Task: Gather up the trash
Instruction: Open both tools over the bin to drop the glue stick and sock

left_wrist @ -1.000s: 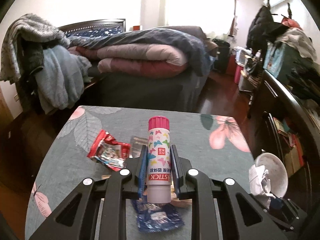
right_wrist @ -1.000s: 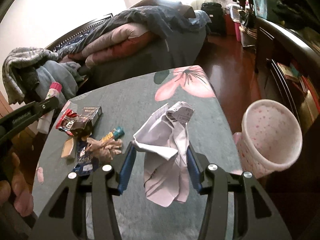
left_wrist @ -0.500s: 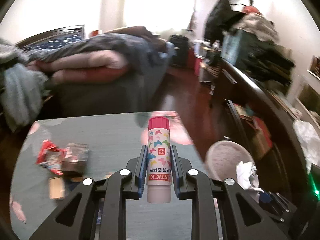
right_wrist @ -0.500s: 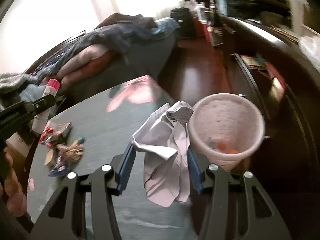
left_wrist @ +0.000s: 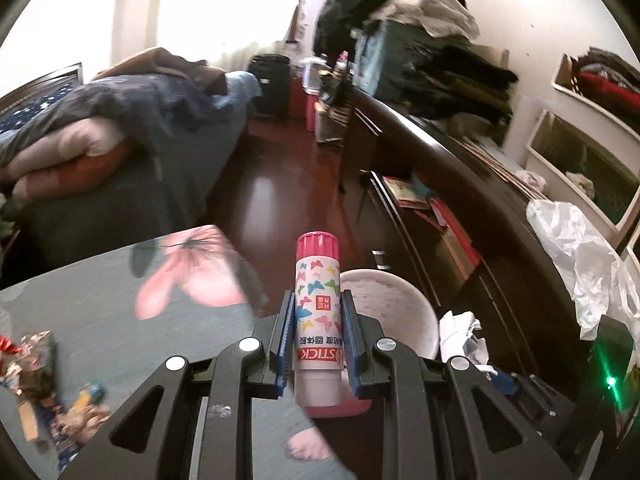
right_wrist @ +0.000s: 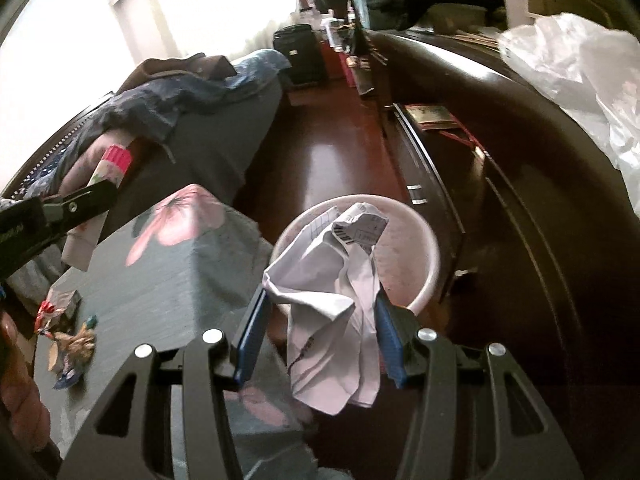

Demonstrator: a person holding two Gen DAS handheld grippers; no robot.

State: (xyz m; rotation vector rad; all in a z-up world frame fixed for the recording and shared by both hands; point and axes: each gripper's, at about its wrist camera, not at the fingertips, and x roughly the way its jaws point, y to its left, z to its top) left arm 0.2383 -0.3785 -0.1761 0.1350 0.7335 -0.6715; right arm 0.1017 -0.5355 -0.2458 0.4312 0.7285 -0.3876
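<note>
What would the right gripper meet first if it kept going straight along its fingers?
Probably the pink bin: the right gripper, shut on crumpled paper, points at its open mouth. Depth is unclear, so it may meet the rim first.

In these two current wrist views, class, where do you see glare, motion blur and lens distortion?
Left wrist view: the window is blown out white, the table litter smears, while the glue stick stays sharp. Right wrist view: the window glares too, the crumpled paper is crisp, and the dresser edge bows from fisheye curvature.
</note>
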